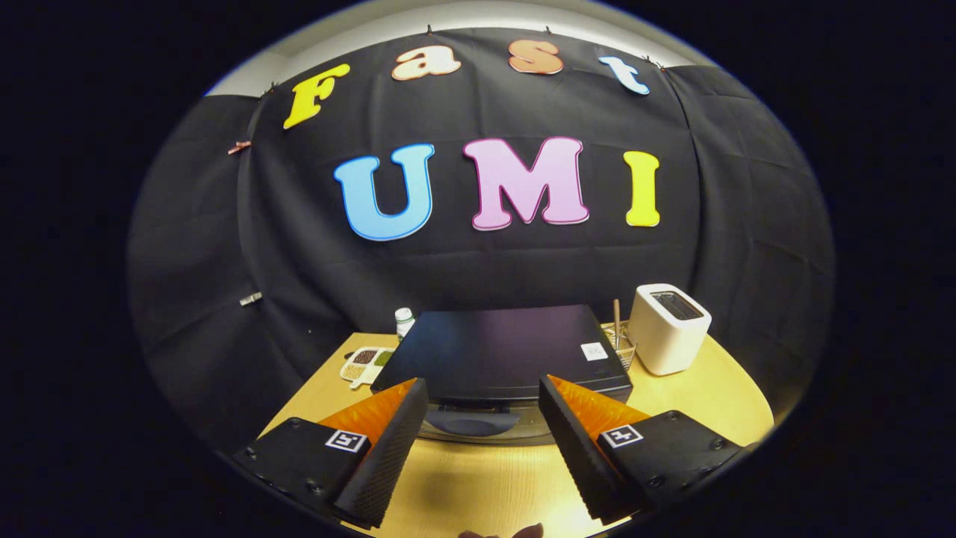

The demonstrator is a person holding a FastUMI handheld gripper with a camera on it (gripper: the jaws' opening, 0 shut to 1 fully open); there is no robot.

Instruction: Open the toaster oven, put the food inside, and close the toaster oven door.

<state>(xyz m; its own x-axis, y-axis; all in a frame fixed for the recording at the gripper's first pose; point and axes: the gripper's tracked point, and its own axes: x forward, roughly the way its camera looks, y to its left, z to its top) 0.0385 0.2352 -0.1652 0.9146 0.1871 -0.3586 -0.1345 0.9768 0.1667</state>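
The gripper holds its ribbed, wedge-shaped fingers spread apart on nothing above the smooth wooden table, just ahead of them the boxy matte-black toaster oven mid-table with curved glass door, a rounded white toaster toward the far right edge.

toaster oven 1 | toaster 1 | bottle 1 | divided tray 1
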